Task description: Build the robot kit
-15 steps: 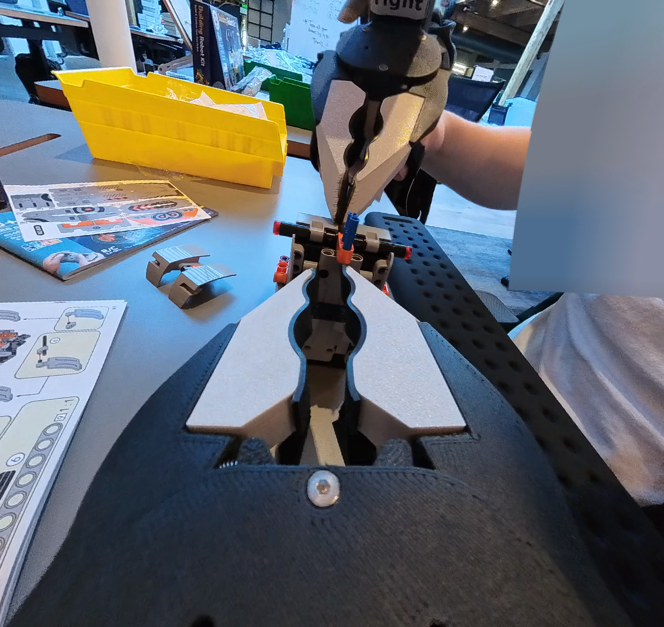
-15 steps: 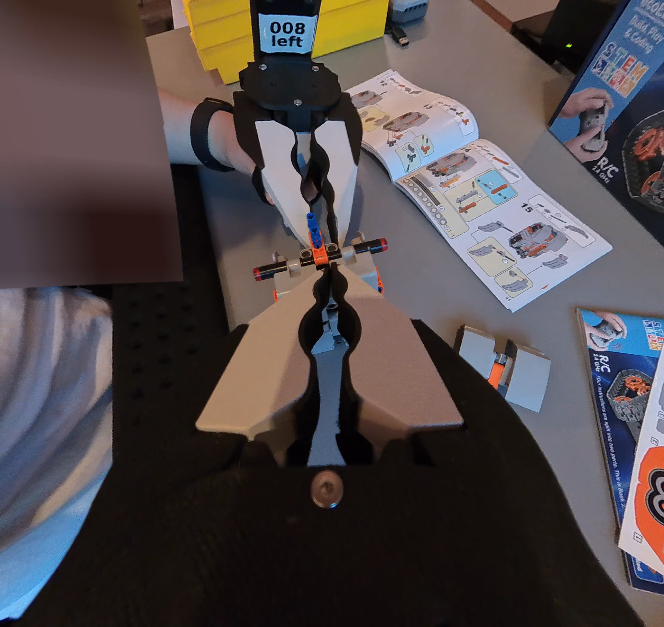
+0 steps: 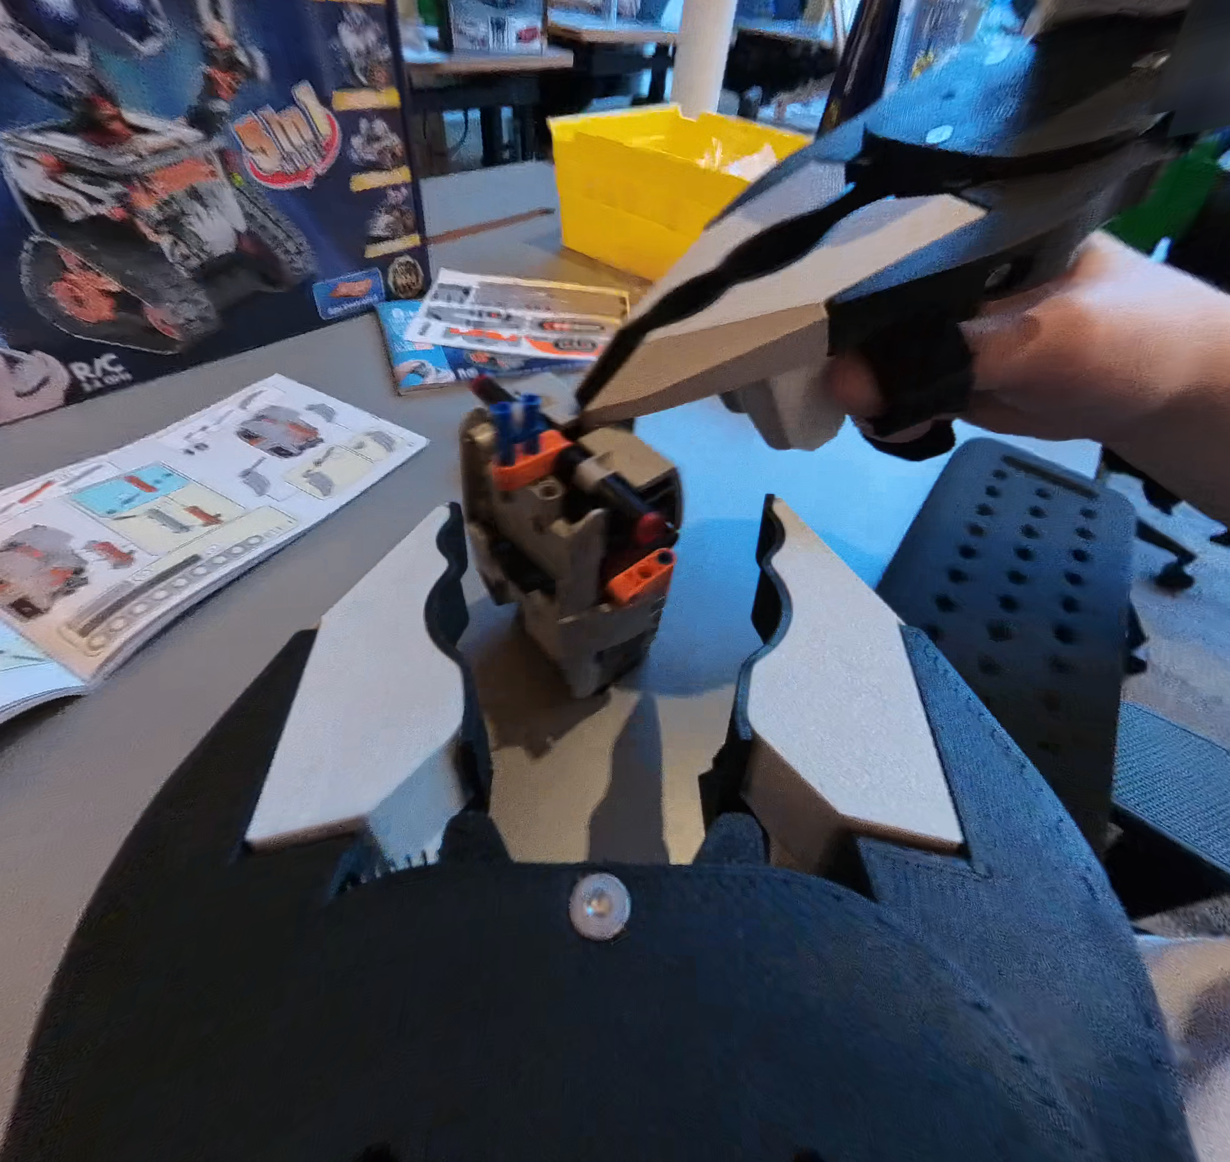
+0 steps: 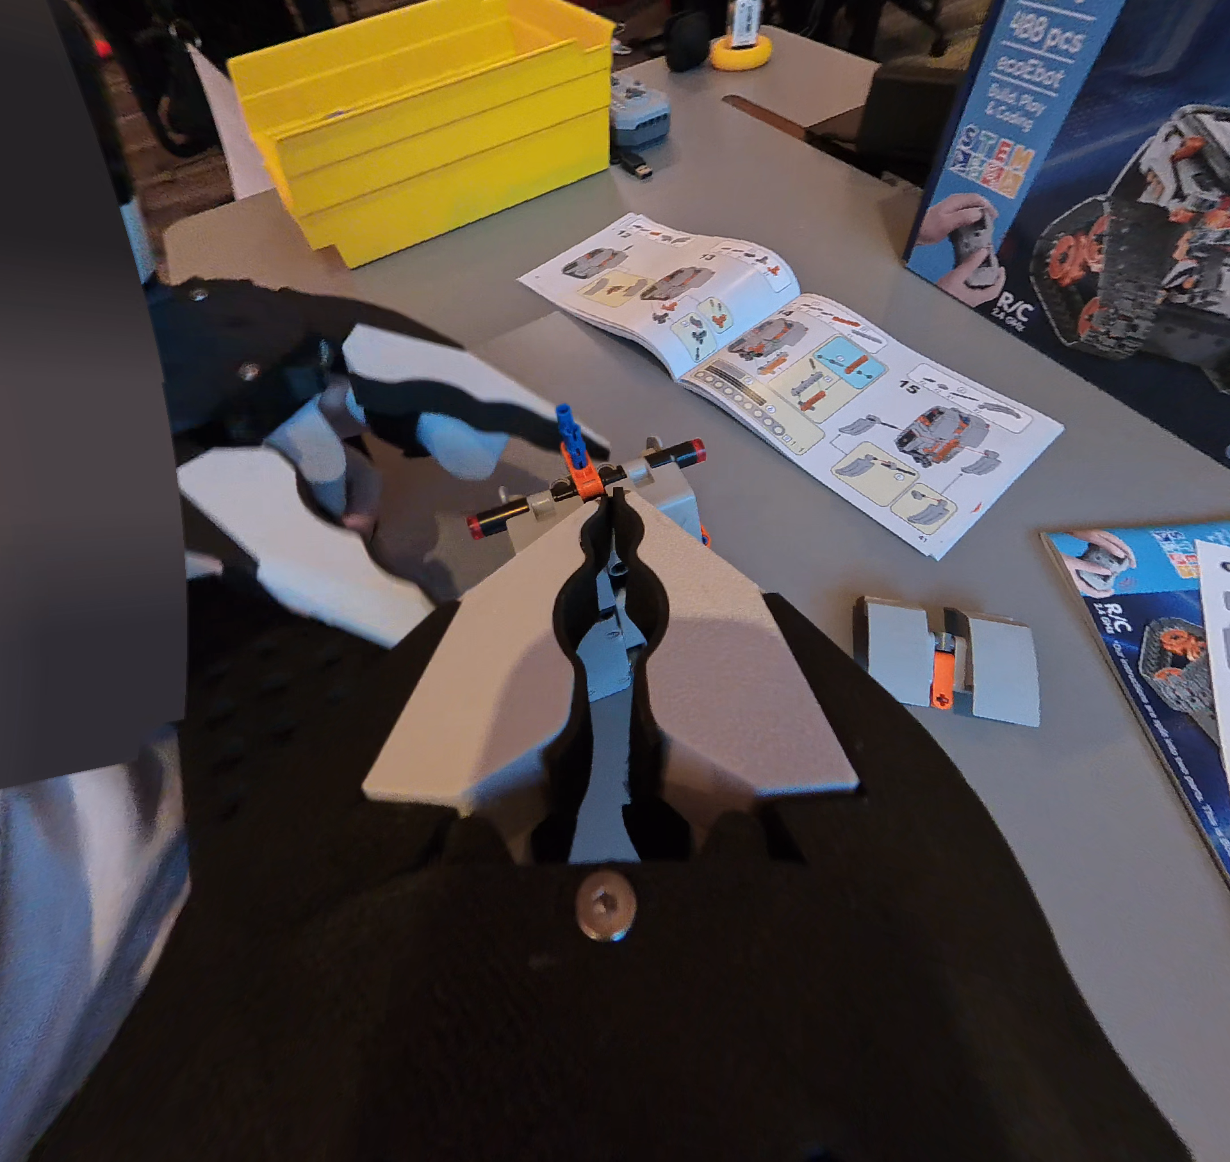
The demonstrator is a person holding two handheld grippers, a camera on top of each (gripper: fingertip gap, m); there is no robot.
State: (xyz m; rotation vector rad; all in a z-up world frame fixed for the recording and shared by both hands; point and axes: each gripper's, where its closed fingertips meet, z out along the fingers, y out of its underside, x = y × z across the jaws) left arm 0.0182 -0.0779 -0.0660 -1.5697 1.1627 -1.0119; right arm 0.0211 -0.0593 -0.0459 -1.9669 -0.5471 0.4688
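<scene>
A small grey brick assembly stands on the grey tabletop near its front edge, carrying a black cross axle with red ends, an orange connector at the axle's middle and a blue pin standing up from that connector. The right gripper has its jaws pressed together, their tips touching the orange connector; whether they pinch anything cannot be told. The left gripper has its jaws spread wide on either side of the assembly without touching it. To the right of the assembly lies a loose grey curved-panel piece with an orange beam in its middle. Farther in, an open instruction booklet lies flat, and a second blue booklet sits at the right edge. A yellow bin stands near the far edge, and a blue toy box stands upright at the far right corner.
</scene>
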